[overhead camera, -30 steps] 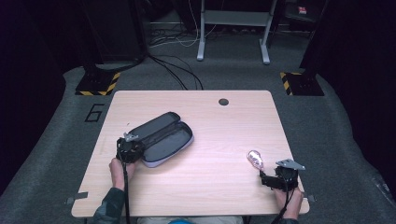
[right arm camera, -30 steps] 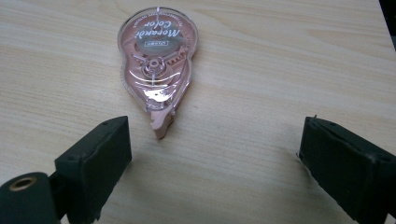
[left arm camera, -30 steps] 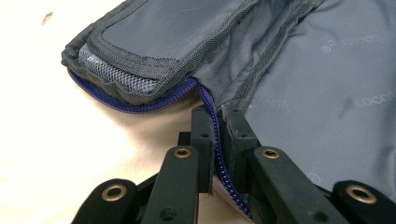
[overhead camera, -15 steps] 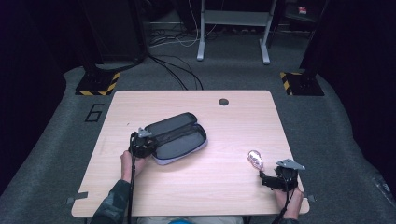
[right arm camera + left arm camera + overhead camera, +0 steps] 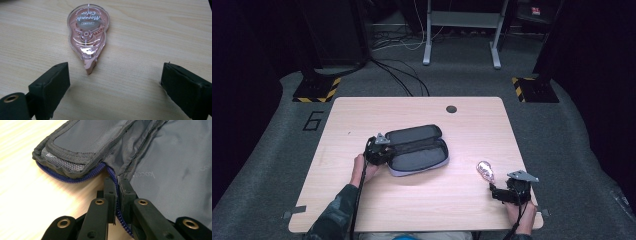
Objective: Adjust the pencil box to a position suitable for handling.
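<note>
Left hand-held gripper point(image 5: 384, 150) clenched on the zipper edge of the dark grey pouch point(image 5: 416, 149), which lies open at centre frame on the tabletop point(image 5: 362, 112); the exact part pinched is probably the blue zipper tape point(image 5: 115, 195). Right hand-held gripper point(image 5: 115, 87) released, jaws wide apart, lower right of frame; pink correction-tape dispenser point(image 5: 87, 32) just ahead, untouched.

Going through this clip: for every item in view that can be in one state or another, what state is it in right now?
Pencil case: unzipped, lid flap folded back, lying flat on the table.
Correction tape dispenser: lying flat on its side, untouched, tip toward the right claw.
Left claw: shut on the case's zipper edge.
Right claw: open, nothing between its jaws, just short of the dispenser.
</note>
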Available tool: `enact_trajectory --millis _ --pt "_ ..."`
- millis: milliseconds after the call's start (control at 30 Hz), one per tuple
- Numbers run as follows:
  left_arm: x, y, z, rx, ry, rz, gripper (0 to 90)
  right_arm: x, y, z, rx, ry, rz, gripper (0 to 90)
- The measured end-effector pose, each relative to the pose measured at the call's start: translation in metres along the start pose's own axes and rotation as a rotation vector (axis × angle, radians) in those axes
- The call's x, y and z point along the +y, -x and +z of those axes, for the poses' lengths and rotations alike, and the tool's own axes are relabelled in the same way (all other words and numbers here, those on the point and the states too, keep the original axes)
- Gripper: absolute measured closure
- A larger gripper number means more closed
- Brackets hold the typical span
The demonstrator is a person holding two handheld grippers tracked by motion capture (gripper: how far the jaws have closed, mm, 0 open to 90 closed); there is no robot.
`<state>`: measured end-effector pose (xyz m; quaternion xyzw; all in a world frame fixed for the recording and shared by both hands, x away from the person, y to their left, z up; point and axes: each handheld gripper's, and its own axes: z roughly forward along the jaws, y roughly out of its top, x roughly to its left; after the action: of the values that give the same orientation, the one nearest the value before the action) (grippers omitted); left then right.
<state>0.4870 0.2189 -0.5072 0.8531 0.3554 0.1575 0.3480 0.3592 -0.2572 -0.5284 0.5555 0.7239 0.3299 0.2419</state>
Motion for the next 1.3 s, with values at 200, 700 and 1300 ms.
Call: enact_trajectory --millis 200,700,1300 --pt "0.006 0.005 0.007 -0.058 0.006 0.05 86.6 -0.001 0.0 -0.001 0.013 0.014 0.017 7.9" --pt "0.009 0.007 0.012 -0.13 0.024 0.122 85.7 -0.001 0.0 -0.001 0.017 0.011 0.002 8.0" --pt "0.002 0.01 -0.031 -0.125 0.092 0.008 19.8 -0.001 0.0 -0.001 0.017 0.011 0.002 8.3"
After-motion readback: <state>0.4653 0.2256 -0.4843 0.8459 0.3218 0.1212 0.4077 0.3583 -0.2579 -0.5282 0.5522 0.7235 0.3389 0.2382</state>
